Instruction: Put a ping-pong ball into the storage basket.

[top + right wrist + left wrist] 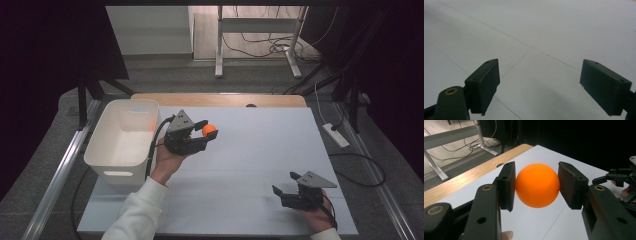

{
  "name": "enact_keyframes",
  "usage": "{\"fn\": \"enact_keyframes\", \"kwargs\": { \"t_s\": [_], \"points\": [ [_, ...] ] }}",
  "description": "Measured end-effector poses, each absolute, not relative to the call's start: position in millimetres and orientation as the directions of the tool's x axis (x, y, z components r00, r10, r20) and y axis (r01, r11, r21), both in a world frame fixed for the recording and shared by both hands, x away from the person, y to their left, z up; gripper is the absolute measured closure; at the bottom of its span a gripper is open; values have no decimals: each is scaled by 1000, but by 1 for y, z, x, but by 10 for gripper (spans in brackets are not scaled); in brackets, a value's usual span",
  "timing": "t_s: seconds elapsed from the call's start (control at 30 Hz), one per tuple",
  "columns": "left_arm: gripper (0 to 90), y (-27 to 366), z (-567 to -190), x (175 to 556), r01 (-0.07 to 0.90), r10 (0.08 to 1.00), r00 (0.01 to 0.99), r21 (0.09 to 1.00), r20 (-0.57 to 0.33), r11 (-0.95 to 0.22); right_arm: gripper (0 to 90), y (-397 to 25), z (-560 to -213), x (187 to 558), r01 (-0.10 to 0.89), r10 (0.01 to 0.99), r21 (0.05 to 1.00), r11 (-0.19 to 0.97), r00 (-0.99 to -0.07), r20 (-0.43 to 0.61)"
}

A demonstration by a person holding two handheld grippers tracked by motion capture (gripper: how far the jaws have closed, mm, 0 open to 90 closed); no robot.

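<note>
- Left gripper [206, 131] is being held above the white tabletop [260, 150], and its two jaws are being pressed against opposite sides of an orange ball [209, 130], so the ball is being gripped and carried clear of the surface.
- In the left gripper view the orange ball [537, 185] is being clamped at its widest part between the two dark pads [507, 185], with the tabletop being seen below and beyond it.
- A white plastic bin [123, 171] is being kept at the left edge of the tabletop, just beside the hand holding the left gripper; the ball is being pointed away from it, toward the middle of the tabletop.
- The deciding relation is being judged as this: the bin is lying to the left of and slightly behind the gripped ball, so a swing of the left gripper leftward over the near rim is likely being called for before any release.
- The ball being round, no long axis is being offered, and only the sideways offset to the bin is being counted.
- The right gripper [286, 184] is being rested low near the front right of the tabletop, well apart from both ball and bin, with its jaws being held wide apart and nothing between them.
- In the right gripper view bare white tabletop [544, 37] is being seen between the spread jaws.
- The left hand is being judged far nearer to the bin than the right.
</note>
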State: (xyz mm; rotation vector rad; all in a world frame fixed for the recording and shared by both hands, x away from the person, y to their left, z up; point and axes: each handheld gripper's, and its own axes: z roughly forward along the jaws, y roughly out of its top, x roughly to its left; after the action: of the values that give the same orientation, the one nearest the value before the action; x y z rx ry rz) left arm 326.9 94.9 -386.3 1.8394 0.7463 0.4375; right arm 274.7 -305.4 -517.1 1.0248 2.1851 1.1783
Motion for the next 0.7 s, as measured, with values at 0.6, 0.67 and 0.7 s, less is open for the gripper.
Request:
{"fn": "enact_keyframes", "kwargs": {
  "t_s": [0.6, 0.67, 0.7],
  "points": [
    [506, 121, -375, 326, 281, 726, 687, 934, -36, -219, 163, -305, -517, 274, 397, 784, 845, 357, -620, -40],
    [506, 124, -374, 327, 281, 733, 680, 935, -34, -218, 163, -305, -517, 274, 397, 783, 845, 357, -620, -40],
    [505, 125, -373, 327, 281, 735, 677, 935, -34, -216, 163, -304, -517, 274, 397, 783, 845, 357, -620, -40]
  ]
}}
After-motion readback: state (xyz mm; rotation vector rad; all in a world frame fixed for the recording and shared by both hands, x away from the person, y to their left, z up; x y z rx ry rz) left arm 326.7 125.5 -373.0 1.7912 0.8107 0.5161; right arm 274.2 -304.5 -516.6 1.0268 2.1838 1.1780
